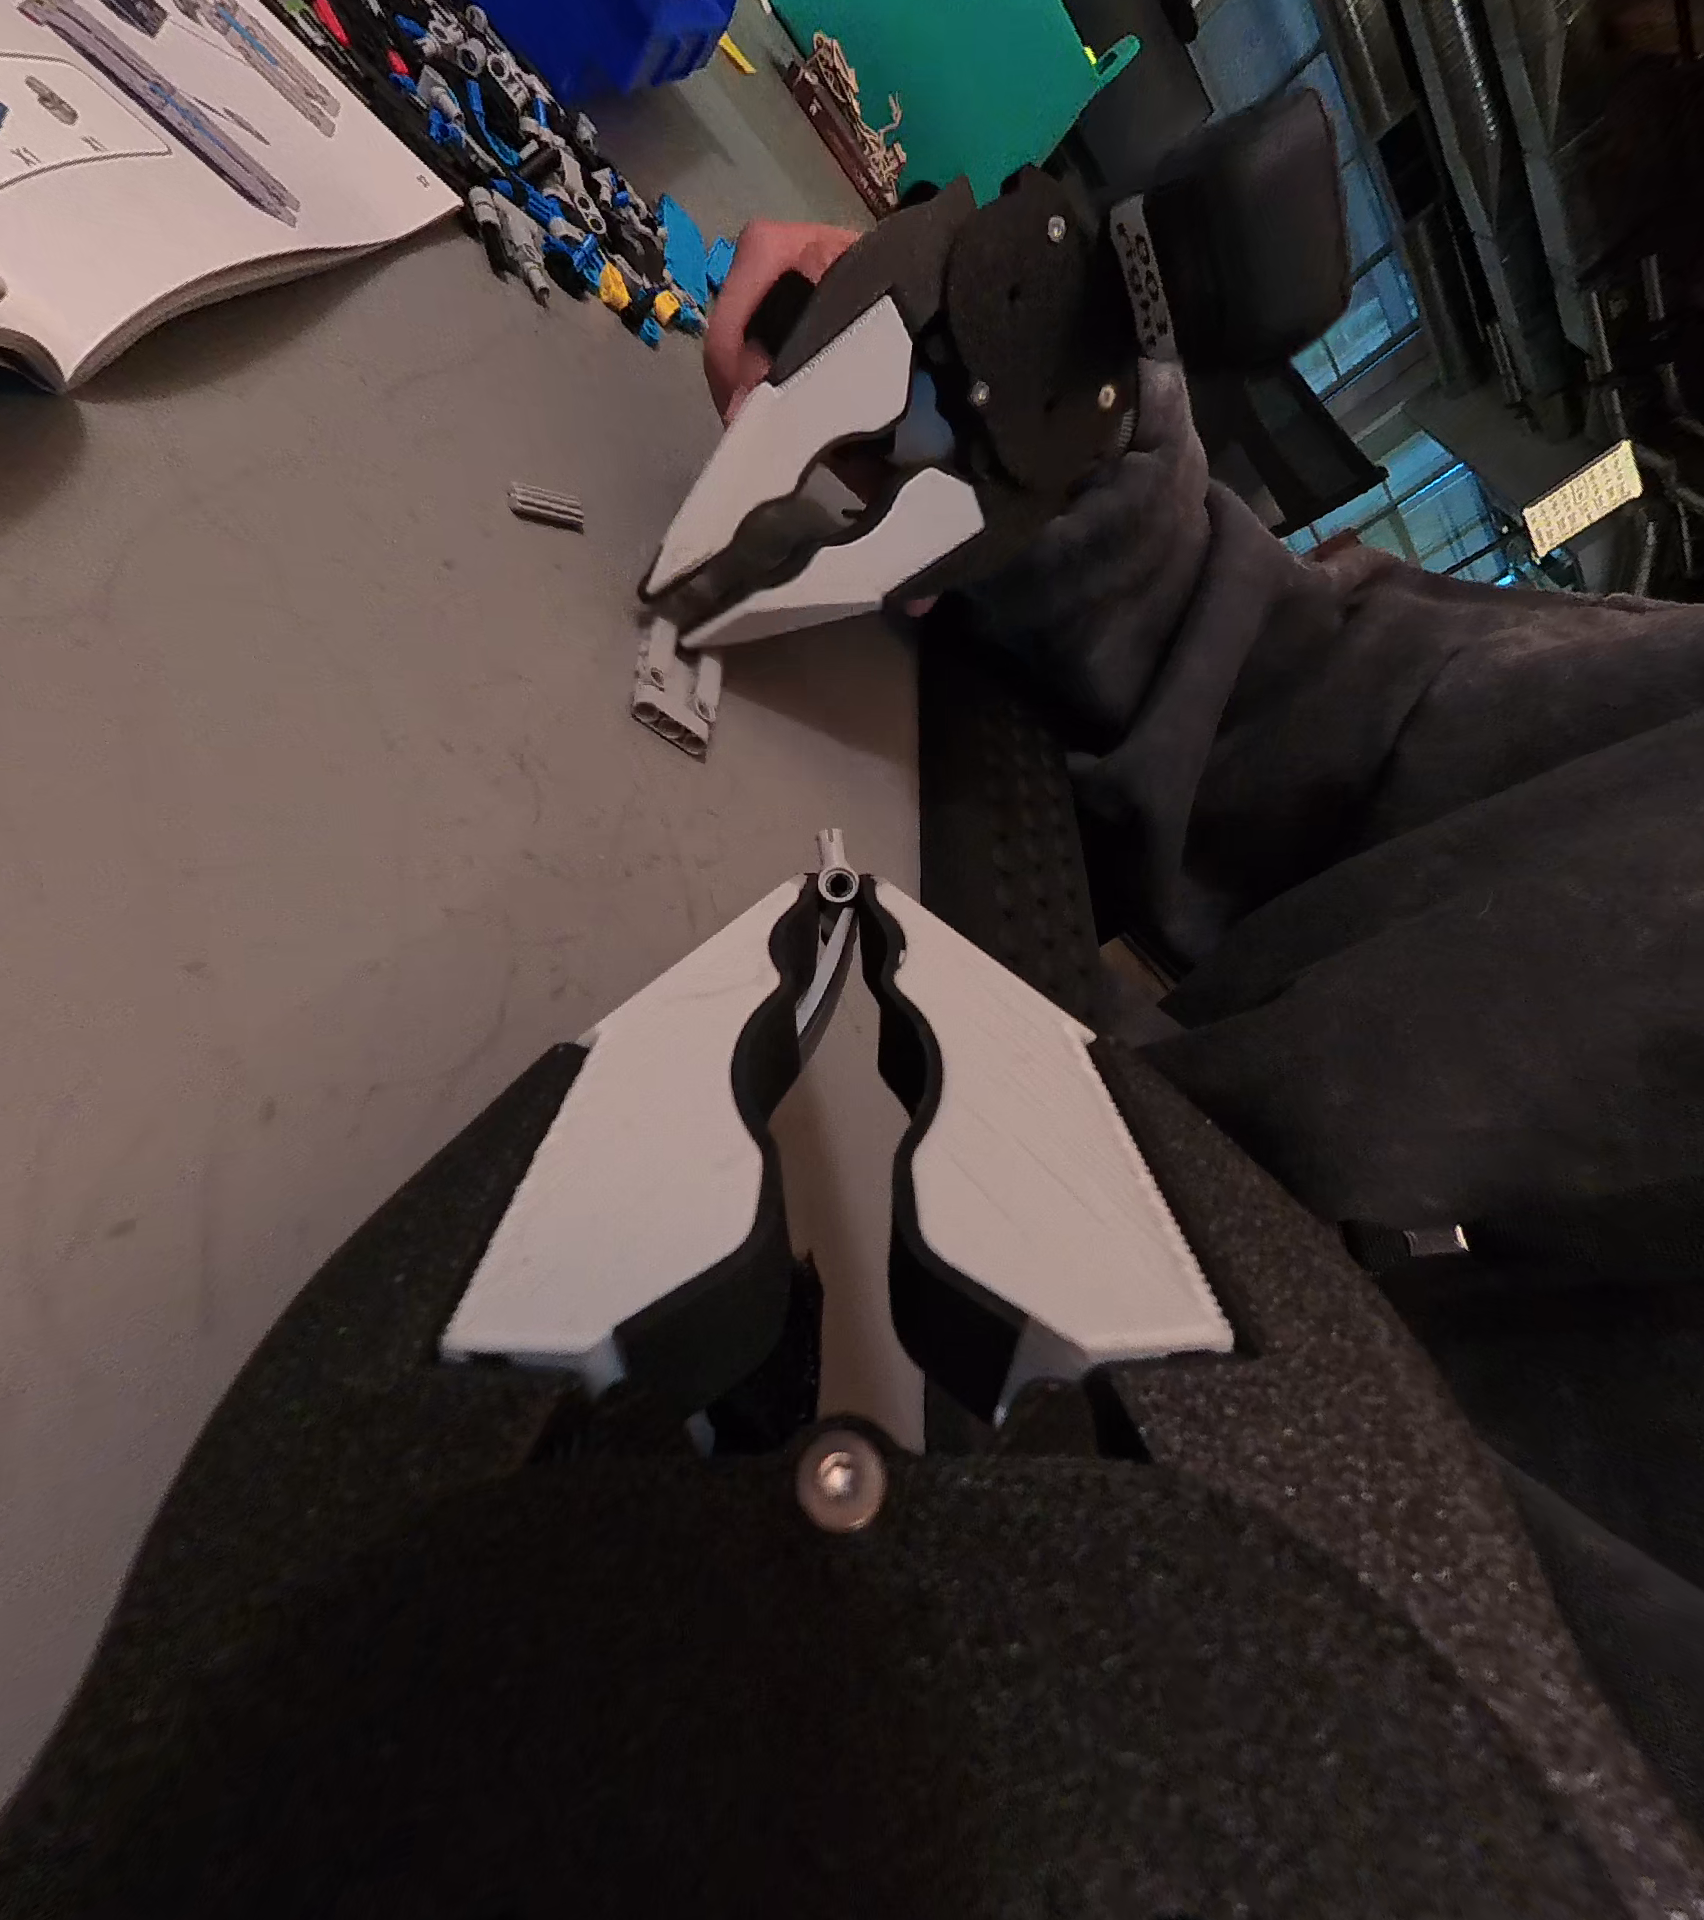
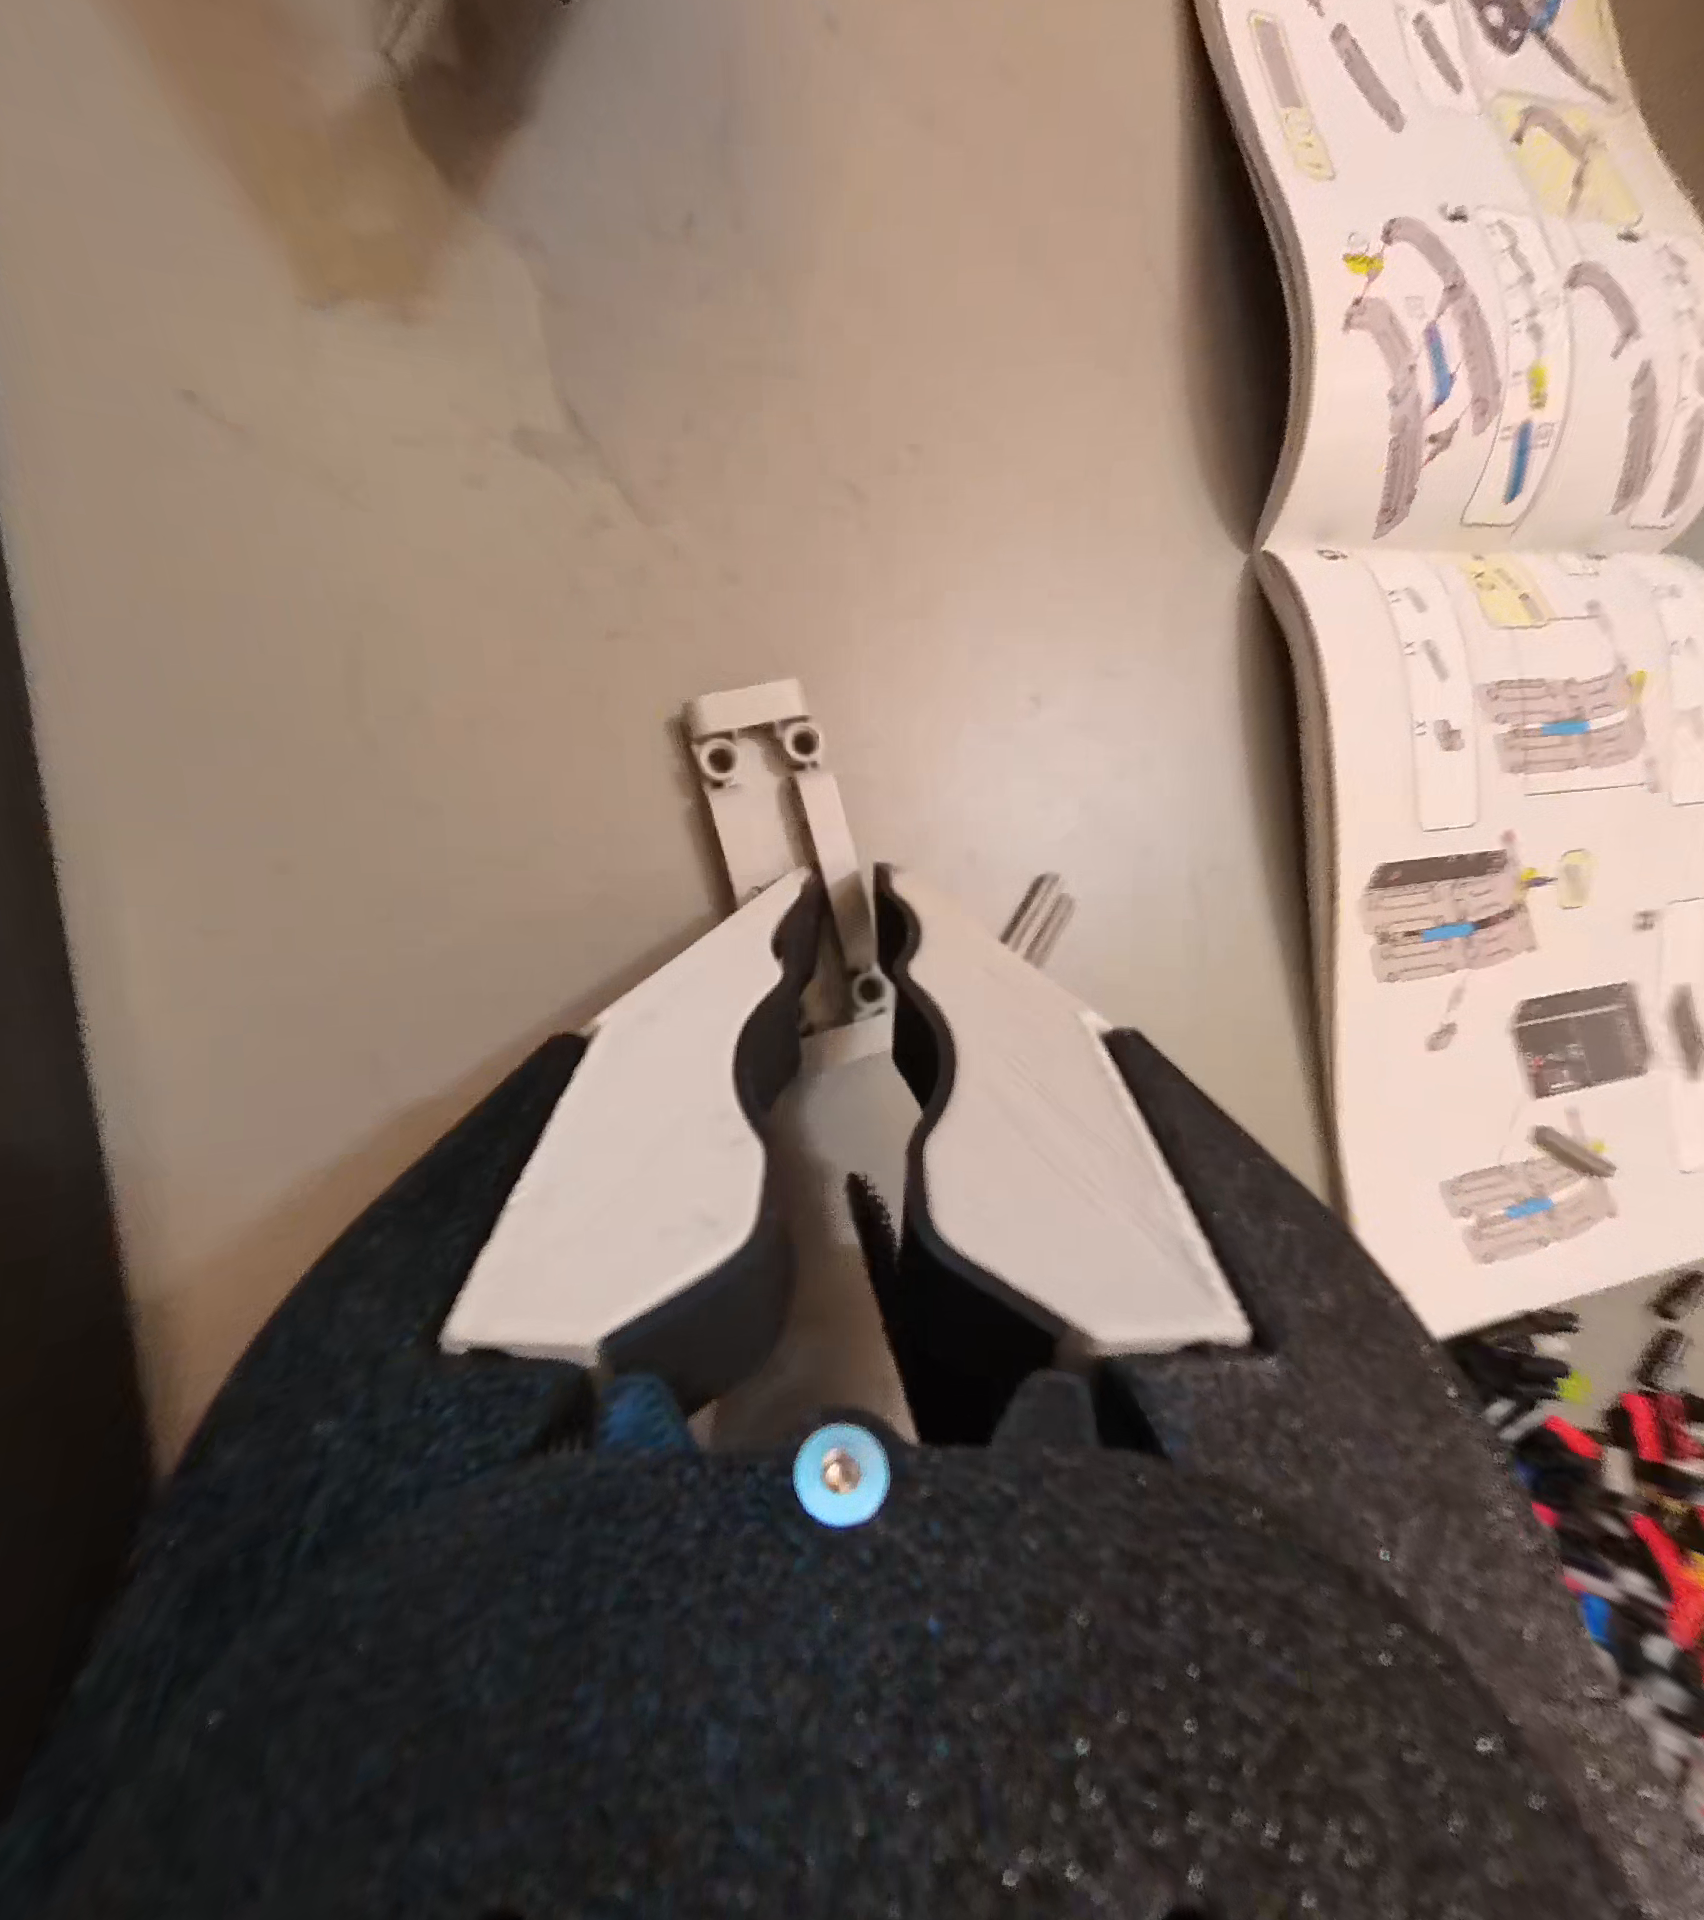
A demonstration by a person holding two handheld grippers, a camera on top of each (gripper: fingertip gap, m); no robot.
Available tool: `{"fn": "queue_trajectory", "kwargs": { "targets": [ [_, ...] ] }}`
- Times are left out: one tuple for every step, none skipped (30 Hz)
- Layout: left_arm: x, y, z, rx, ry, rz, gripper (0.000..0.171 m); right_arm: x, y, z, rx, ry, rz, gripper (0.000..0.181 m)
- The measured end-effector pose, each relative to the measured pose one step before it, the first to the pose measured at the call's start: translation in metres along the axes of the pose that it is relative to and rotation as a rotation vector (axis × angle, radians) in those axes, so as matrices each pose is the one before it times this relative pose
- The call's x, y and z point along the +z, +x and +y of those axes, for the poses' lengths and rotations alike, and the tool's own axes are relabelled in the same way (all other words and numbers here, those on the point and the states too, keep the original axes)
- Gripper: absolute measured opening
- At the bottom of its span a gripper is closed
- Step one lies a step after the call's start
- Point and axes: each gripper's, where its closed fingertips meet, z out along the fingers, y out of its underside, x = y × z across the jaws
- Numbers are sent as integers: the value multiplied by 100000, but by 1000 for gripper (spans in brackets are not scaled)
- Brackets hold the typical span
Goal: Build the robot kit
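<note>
Over the grey tabletop, the left gripper pinches a small grey pin while the right gripper clamps a grey beam assembly (either could slip, I reckon, if pushed askew).

Warm, dim indoor light is falling on the desk in both views, leaving the black foreground nearly featureless. The left wrist view is staying sharp, though wide-angle distortion is bending its edges. The right wrist view is smearing with motion blur, softening the open booklet and the loose parts pile. A soft shadow is pooling under the booklet in the left wrist view.
</note>
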Motion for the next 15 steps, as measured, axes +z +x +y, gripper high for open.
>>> {"fn": "queue_trajectory", "kwargs": {
  "targets": [
    [8,6,3,32,-2,18,6,-185,-584,-61,3594,1469,-5173,16],
    [5,11,-3,26,-4,0,6,-166,-351,-102,3940,1731,-4083,23],
    [16,13,11,46,-84,74,6,-174,-259,-78,2865,1957,-3065,22],
    [4,25,14,-2,-129,174,6,-179,-378,-75,1642,1596,-3121,22],
    [5,11,20,-10,-72,87,6,-171,-405,-125,1189,1391,-2829,23],
    [4,-5,-4,-13,-20,-13,6,-144,-559,-135,1284,1017,-3573,25],
    [1,-3,5,-79,-16,109,6,-93,-203,-73,1055,127,-1324,28],
    [-5,-2,2,-73,14,42,6,-78,111,3,-91,-328,970,29],
    [5,-7,7,-42,-50,15,6,-6,121,133,-871,-1106,1527,30],
    [6,-3,7,11,-27,-53,6,104,205,345,-692,-2497,2246,32],
    [4,12,0,42,-23,15,6,234,46,536,-853,-3507,1448,36],
    [-10,22,7,107,-21,10,6,246,-452,557,-1714,-3323,-1496,44],
    [6,12,3,109,-67,-38,6,-95,-176,-347,-77,2249,-85,39],
    [2,17,6,110,-46,-35,6,50,-4,146,-1015,-1421,1126,31],
    [8,-5,2,23,6,-63,6,-78,-32,-106,-771,-321,1130,23]
  ]
}}
